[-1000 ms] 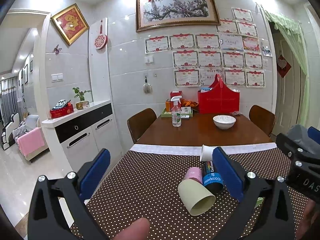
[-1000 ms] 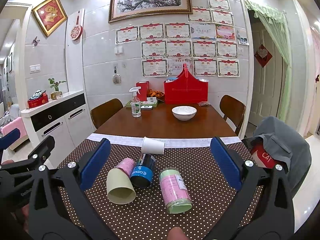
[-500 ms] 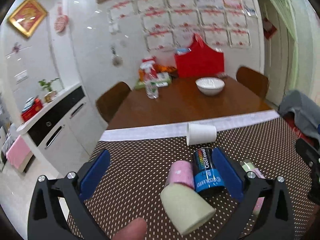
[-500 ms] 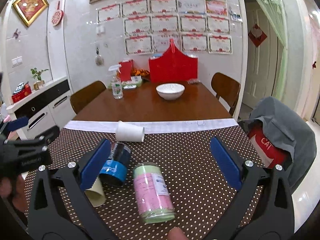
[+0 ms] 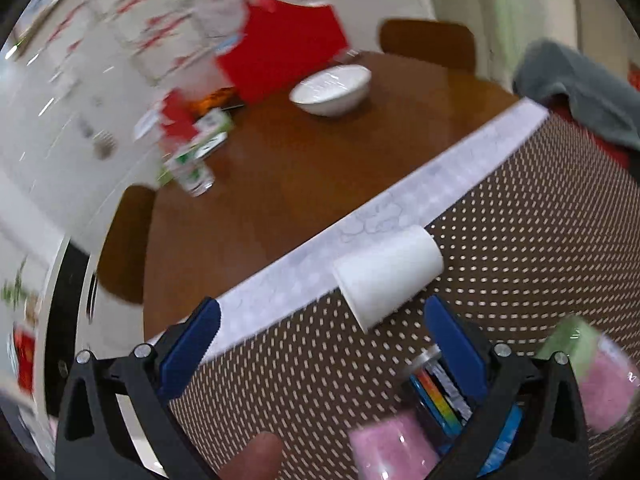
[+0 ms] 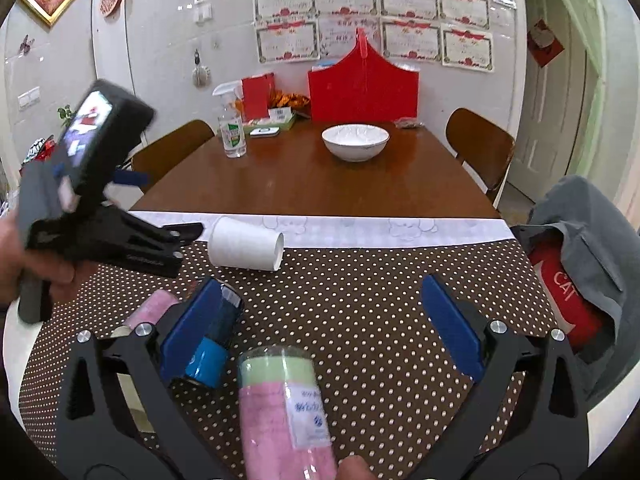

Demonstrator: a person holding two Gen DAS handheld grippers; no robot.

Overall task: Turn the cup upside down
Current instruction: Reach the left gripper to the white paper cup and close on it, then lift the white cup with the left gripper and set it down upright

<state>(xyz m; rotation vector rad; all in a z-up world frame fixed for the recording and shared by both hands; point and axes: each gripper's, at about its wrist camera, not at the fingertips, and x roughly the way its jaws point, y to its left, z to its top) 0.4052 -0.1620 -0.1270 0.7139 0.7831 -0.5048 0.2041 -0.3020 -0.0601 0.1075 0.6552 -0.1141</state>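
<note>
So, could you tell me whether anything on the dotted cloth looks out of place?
Yes: the white paper cup lies tipped on its side at the cloth's far edge, and three cylindrical containers, including the pink-and-green one, lie on their sides too.

Both wrist views look forward between their own fingers, low over the dotted tablecloth (image 6: 360, 300); both share the paper cup (image 5: 388, 276) (image 6: 246, 244).

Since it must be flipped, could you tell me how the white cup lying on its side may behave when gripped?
The white cup looks like thin paper, so probably light and easily crushed. Lying on its side, it may roll when nudged.
</note>
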